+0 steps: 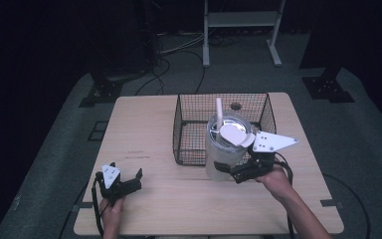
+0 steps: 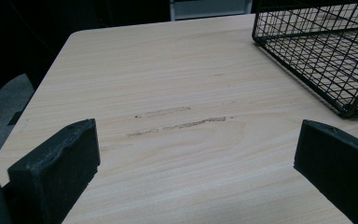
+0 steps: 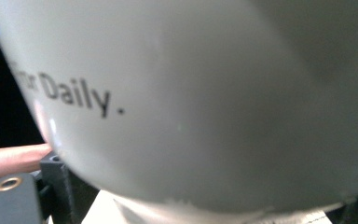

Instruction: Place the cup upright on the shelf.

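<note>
Two grippers in play, one busy. My right gripper point(image 1: 238, 172) is clamped on the lower wall of the white tumbler point(image 1: 227, 147), which has a lid and straw and sits at the near edge of the wire basket point(image 1: 189, 107), seemingly lifted or tipped against it; whether the base touches the table point(image 1: 144, 124) I cannot tell. In the right gripper view, the tumbler wall with "Daily." print is right against the camera. My left gripper point(image 1: 124, 181) rests near the table's front left, jaws spread wide, nothing between. To do this well: keep the squeeze firm, hold the tumbler upright, clear the basket rim before lowering inside.
</note>
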